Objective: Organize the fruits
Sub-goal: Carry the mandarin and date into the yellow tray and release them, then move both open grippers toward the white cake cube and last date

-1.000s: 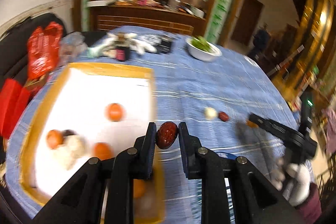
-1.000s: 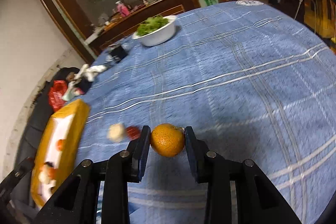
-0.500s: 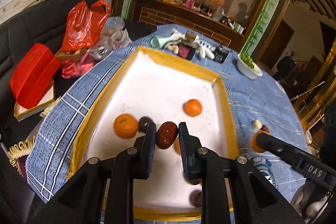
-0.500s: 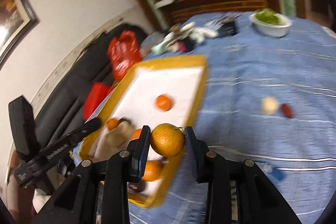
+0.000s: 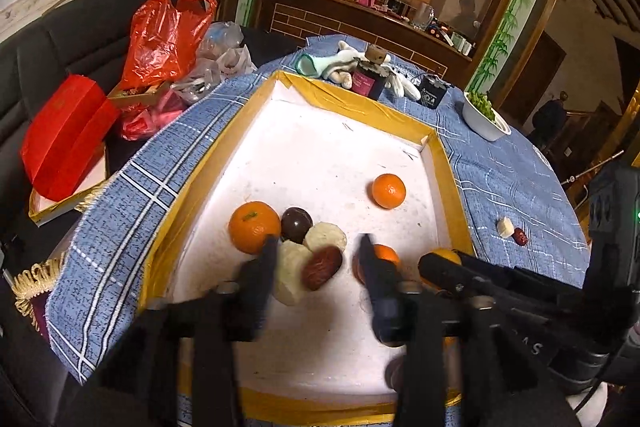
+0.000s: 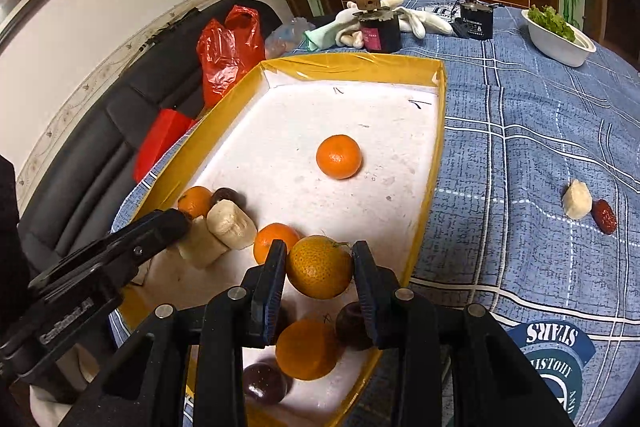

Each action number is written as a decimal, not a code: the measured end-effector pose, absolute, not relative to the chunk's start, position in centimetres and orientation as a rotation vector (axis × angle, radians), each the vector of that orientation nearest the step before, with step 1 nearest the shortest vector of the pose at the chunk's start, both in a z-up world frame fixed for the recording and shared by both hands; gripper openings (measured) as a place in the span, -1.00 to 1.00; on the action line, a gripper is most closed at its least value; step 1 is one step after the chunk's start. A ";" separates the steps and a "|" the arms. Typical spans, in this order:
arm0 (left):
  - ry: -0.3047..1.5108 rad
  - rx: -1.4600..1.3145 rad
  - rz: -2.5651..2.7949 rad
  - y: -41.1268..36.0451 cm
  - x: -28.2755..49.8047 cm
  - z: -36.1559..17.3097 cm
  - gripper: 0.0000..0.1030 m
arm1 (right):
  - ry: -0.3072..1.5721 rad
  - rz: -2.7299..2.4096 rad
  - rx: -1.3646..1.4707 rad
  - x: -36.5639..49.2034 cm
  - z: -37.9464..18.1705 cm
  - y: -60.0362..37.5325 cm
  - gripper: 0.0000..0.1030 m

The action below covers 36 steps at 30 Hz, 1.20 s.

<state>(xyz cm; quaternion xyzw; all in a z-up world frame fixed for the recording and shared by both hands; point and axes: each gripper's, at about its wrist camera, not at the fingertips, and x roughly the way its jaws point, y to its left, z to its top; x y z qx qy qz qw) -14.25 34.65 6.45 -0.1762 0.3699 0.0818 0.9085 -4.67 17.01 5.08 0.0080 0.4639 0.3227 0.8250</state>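
The blue tablecloth carries a round navy-and-white emblem at the lower right of the right wrist view, seen upside down: "STARS" reads clearly, with "HISTORY" beneath it. The left gripper, at the lower left of the same view, bears raised lettering along its body, too blurred to read. The dark jar's pink label and the black box's label show print too small to make out.

Red plastic bag, white gloves, bowl of greens, black sofa
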 end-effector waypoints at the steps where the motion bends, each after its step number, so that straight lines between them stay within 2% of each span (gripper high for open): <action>1: 0.755 -0.361 0.173 34.6 -14.4 6.7 0.09 | 0.987 0.685 0.018 -4.7 5.1 17.1 -0.19; 4: 0.732 -0.342 0.186 34.1 -14.7 7.6 0.37 | 0.971 0.684 0.024 -5.1 5.4 17.1 0.07; 5: 0.725 -0.332 0.193 33.9 -14.8 7.9 0.48 | 0.961 0.683 0.024 -5.2 5.6 16.9 0.07; 8: 0.707 -0.300 0.204 33.0 -15.4 8.9 0.52 | 0.937 0.680 0.031 -5.6 6.5 16.2 0.07; 12: 0.673 -0.233 0.207 31.0 -16.2 10.3 0.79 | 0.890 0.658 0.086 -6.7 8.2 13.5 0.07; 24: 0.608 0.048 0.128 20.3 -19.1 13.3 0.83 | 0.809 0.522 0.276 -10.8 9.3 2.7 0.11; 36: 0.605 0.107 0.102 16.8 -19.8 14.1 0.83 | 0.775 0.480 0.379 -12.2 9.2 -2.4 0.16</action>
